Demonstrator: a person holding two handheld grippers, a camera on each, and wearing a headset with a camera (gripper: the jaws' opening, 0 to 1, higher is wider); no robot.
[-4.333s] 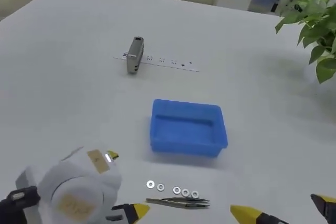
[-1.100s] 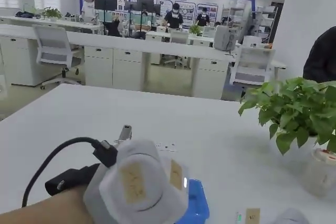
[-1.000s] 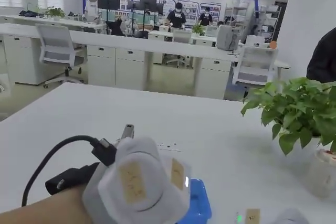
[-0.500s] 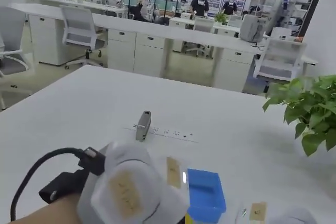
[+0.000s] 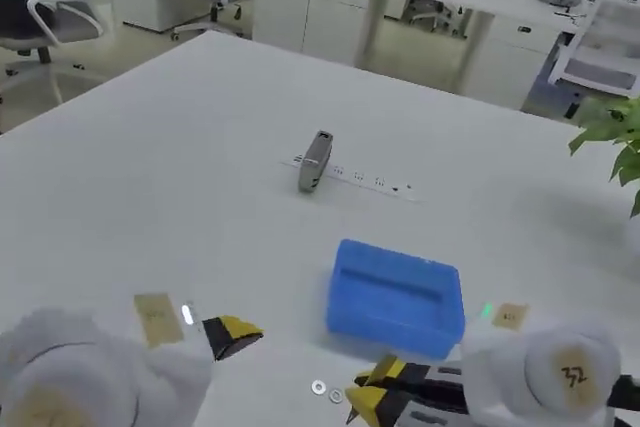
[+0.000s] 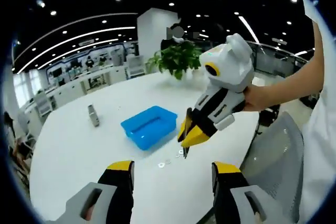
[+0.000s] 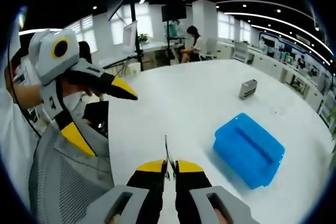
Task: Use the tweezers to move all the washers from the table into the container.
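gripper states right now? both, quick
Left gripper: open, nothing between the jaws.
Right gripper: shut on the tweezers.

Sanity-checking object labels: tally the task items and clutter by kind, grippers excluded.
Washers: 2 in sight in the head view; more may hide behind the right gripper
Blue container: 1
Tweezers: 1, clamped in the right gripper
Grey device: 1
Total: 5
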